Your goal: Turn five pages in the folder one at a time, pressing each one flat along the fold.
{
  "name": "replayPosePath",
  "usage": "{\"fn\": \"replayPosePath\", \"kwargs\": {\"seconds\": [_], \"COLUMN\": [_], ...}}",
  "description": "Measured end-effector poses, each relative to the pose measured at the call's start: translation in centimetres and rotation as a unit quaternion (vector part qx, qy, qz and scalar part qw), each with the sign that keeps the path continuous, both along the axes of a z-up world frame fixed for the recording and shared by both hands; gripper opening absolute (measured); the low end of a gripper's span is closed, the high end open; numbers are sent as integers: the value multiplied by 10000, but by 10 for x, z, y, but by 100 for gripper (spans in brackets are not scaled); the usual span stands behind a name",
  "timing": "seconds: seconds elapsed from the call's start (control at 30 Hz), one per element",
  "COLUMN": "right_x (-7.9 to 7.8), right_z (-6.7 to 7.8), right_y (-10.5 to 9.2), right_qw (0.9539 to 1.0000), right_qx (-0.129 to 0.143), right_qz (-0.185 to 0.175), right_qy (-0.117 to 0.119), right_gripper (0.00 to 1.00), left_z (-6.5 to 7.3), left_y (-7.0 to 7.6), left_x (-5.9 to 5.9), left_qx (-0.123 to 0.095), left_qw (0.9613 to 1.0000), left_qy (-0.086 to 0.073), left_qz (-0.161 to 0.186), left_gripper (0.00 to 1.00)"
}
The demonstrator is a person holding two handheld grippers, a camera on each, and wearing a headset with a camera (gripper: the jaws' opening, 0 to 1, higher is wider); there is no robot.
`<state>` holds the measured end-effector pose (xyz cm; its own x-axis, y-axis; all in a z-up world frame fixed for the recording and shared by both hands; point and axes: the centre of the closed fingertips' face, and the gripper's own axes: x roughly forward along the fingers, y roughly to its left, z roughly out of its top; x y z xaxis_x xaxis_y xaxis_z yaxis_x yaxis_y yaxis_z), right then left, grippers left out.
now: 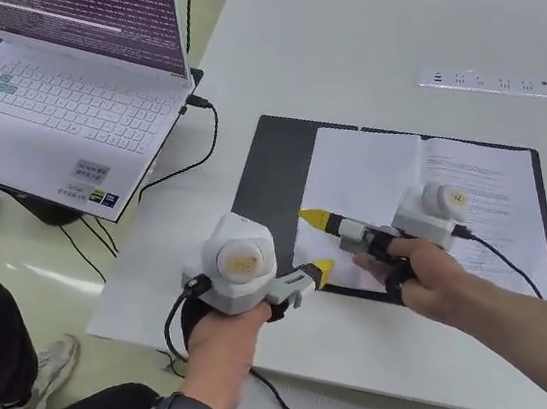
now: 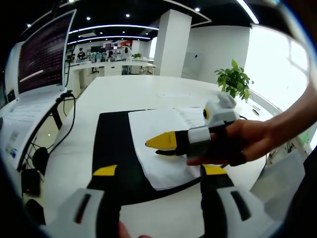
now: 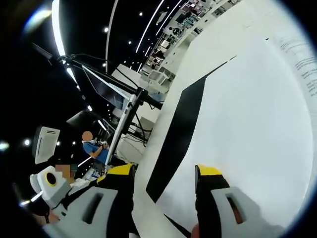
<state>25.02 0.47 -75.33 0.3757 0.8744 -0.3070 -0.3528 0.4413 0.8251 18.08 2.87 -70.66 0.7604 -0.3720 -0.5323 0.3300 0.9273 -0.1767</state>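
Note:
The folder (image 1: 268, 180) lies open on the white table, its black inside cover (image 2: 114, 148) bare on the left. A blank white page (image 1: 365, 172) lies over the cover beside a printed page (image 1: 496, 205). My right gripper (image 1: 316, 222) is open, its yellow tips just above the blank page's left part (image 3: 247, 114); the black cover (image 3: 181, 129) runs up between its jaws (image 3: 165, 171). My left gripper (image 1: 321, 274) hovers open at the folder's near edge with nothing between its tips (image 2: 159, 171). It faces the right gripper (image 2: 163, 144) across the page (image 2: 158, 124).
An open laptop (image 1: 66, 81) sits at the far left, with cables (image 1: 187, 160) trailing off the table edge. A white power strip (image 1: 495, 85) lies beyond the folder. A potted plant (image 2: 235, 79) stands at the far end. My leg and shoe (image 1: 47, 360) are below the table's left corner.

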Motion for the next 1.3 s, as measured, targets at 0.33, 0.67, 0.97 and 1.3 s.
{"fn": "replayPosePath", "kwargs": {"seconds": [0.33,0.67,0.97,1.3], "right_x": [8,3,-10,-7], "right_z": [20,22,28,30], "right_y": [-40,-72,-78,-82], "right_qw": [9994,9987,9986,9986], "right_qx": [106,-104,-166,-181], "right_qz": [-266,-383,-434,-394], "right_qy": [-215,-315,-250,-294], "right_gripper": [46,42,40,38], "left_z": [-14,-40,-59,-85], "left_y": [-2,-11,-12,-4], "left_x": [9,19,23,9], "left_qx": [18,-36,-65,278], "left_qw": [9999,9990,9979,9936], "left_qy": [76,396,639,1078], "left_qz": [-98,-222,-107,-188], "left_gripper": [43,16,0,0]}}
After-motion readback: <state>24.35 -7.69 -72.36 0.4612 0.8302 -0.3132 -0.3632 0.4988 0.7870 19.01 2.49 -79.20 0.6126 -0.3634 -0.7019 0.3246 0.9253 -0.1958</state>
